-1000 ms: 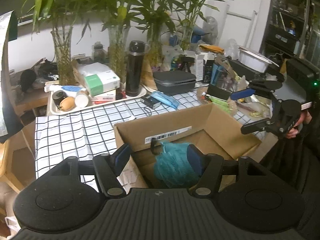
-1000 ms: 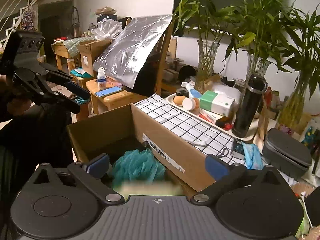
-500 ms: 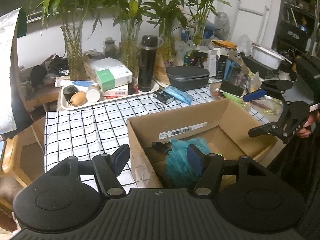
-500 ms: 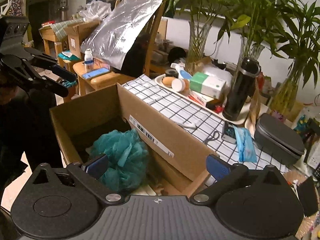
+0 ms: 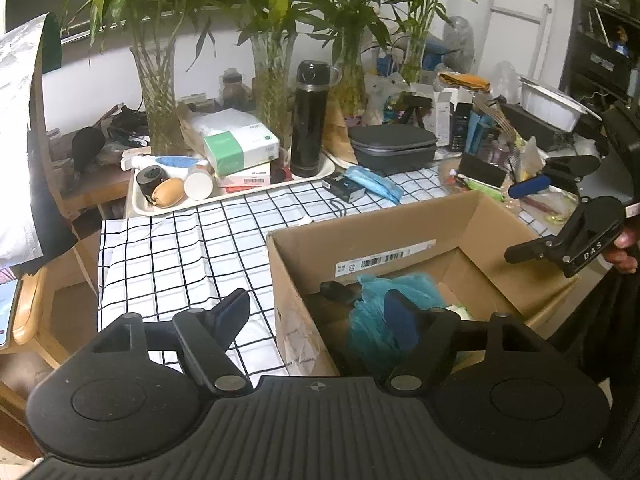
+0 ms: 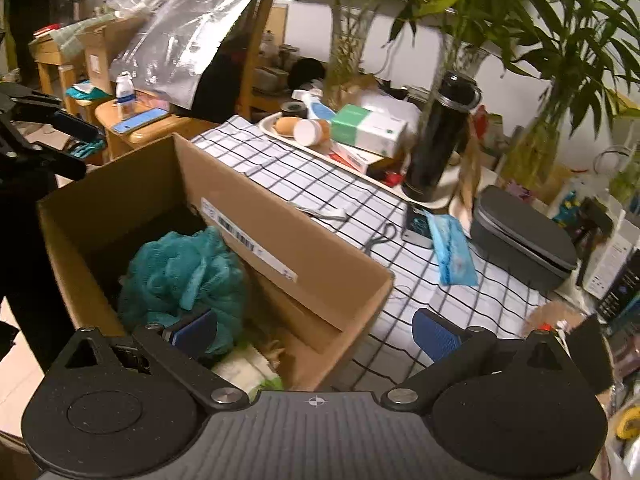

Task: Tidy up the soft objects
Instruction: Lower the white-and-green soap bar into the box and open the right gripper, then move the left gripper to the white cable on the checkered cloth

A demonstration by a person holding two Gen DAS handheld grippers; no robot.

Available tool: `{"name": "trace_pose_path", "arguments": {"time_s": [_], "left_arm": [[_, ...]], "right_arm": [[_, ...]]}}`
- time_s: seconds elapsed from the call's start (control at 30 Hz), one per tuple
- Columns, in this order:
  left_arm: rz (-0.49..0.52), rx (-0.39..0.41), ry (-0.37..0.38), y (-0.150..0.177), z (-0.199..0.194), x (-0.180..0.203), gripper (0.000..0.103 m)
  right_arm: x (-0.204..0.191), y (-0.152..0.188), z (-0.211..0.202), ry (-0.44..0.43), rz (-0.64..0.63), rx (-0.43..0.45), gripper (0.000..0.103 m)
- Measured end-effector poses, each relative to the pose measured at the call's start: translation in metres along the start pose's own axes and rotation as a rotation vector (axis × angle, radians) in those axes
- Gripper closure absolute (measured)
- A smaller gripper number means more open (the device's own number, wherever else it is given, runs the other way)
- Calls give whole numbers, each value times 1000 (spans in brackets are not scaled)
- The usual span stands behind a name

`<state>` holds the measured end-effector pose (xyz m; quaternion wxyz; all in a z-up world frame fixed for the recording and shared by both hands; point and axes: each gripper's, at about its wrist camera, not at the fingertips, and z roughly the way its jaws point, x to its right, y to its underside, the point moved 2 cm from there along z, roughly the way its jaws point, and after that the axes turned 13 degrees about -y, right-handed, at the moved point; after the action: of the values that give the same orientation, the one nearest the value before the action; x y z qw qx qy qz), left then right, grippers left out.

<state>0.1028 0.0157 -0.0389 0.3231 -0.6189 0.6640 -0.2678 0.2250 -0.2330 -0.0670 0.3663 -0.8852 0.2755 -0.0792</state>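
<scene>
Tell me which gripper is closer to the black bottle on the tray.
Hard to call. Both grippers, left and right, straddle the cardboard box wall, well short of the black bottle.

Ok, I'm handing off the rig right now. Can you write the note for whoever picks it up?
Left tongs: jaws opening, nothing between them, straddling the near wall of the cardboard box.
Right tongs: open, empty, above the box corner.
Teal bath pouf lies inside the box, with something pale beside it.
Done: pouf boxed.
Left: find any other soft items on the cluttered checked tablecloth; none is clearly visible.
</scene>
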Motion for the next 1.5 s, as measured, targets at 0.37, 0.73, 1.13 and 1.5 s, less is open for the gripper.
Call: {"name": "trace_pose_path", "arguments": {"time_s": [0.37, 0.73, 1.13, 1.5], "left_arm": [[-26, 7, 0, -5, 6, -3, 28], [-48, 46, 11, -11, 9, -8, 28], [-75, 80, 41, -24, 22, -14, 28], [-128, 156, 9, -38, 40, -29, 28]], "right_arm": [[9, -5, 1, 52, 34, 26, 0], [20, -12, 1, 65, 108, 65, 0], [38, -16, -4, 108, 205, 137, 0], [51, -18, -3, 136, 265, 173, 0]]}}
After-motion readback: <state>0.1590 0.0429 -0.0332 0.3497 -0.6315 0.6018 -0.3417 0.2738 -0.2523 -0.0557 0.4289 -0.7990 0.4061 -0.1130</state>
